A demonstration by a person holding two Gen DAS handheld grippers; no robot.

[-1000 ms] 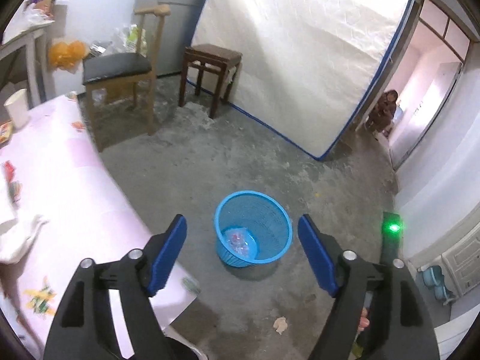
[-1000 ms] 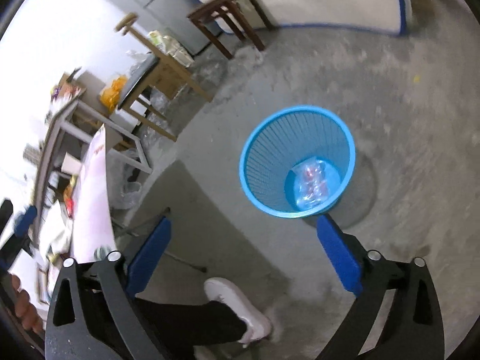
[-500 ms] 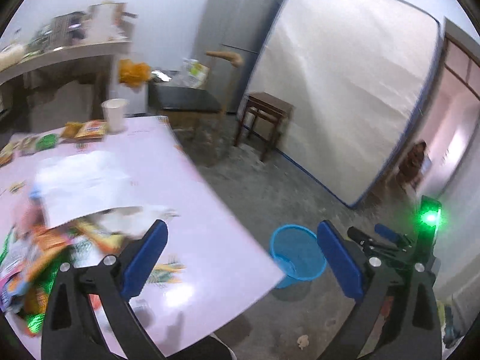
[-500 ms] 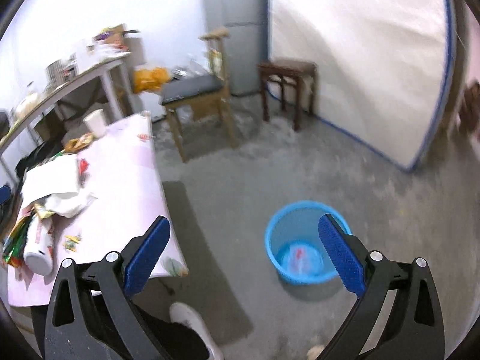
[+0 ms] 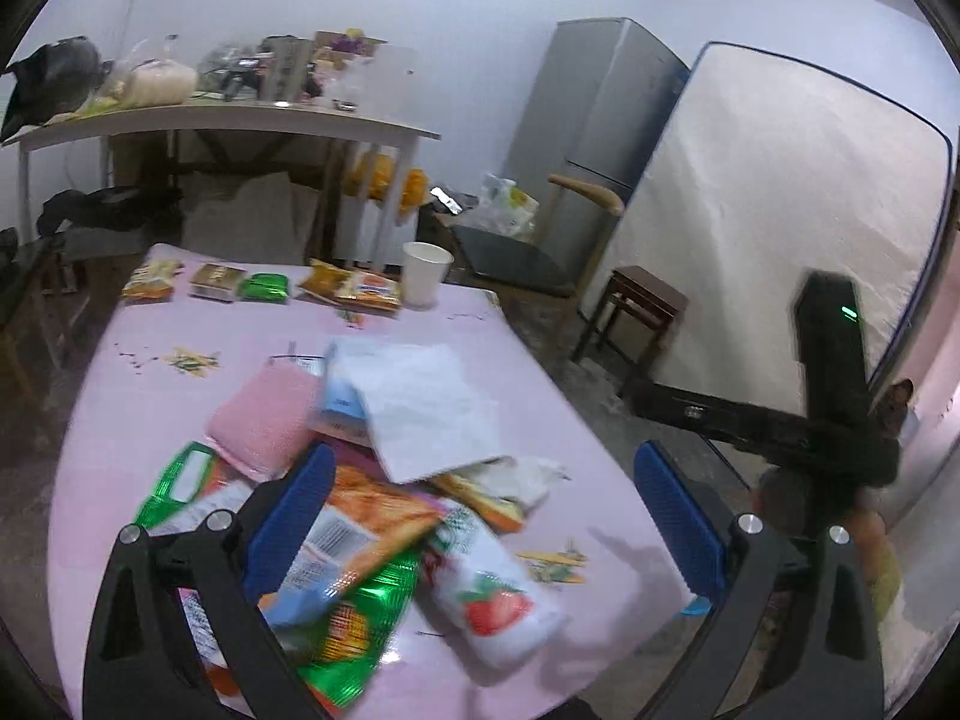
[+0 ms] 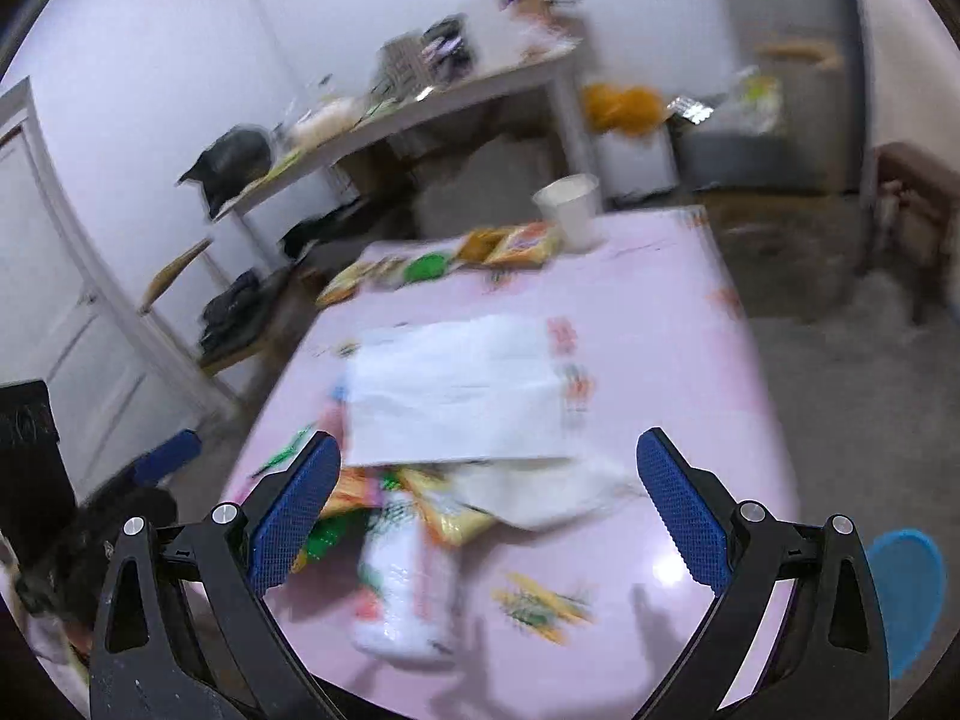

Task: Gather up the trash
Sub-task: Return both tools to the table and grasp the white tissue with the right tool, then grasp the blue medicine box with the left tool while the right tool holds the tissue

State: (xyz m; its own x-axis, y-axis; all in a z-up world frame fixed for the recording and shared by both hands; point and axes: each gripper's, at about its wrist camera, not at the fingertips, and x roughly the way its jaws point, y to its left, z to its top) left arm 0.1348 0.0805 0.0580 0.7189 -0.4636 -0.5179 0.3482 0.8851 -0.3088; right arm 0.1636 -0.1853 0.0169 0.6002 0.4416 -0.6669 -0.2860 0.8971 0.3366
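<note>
A heap of trash lies on the pink table (image 5: 150, 396): a white sheet of paper (image 5: 420, 408), a pink cloth (image 5: 264, 420), an orange snack wrapper (image 5: 372, 516), green wrappers (image 5: 360, 618) and a white strawberry-print packet (image 5: 492, 600). My left gripper (image 5: 486, 522) hangs open over the heap, nothing between its blue pads. My right gripper (image 6: 489, 510) is open too, above the paper (image 6: 456, 396) and the white packet (image 6: 408, 588). The blue bin (image 6: 906, 594) shows past the table's right edge in the right wrist view.
Snack packets (image 5: 354, 288) and a white paper cup (image 5: 423, 273) stand in a row at the table's far edge. Behind are a cluttered white desk (image 5: 240, 117), a wooden chair (image 5: 540, 240), a dark stool (image 5: 642, 312), a grey fridge (image 5: 594, 132) and a leaning mattress (image 5: 780, 228).
Both grippers swung up and away from the blue bin on the floor to the pink table; the trash heap now fills both views and the bin has slid to the edge.
</note>
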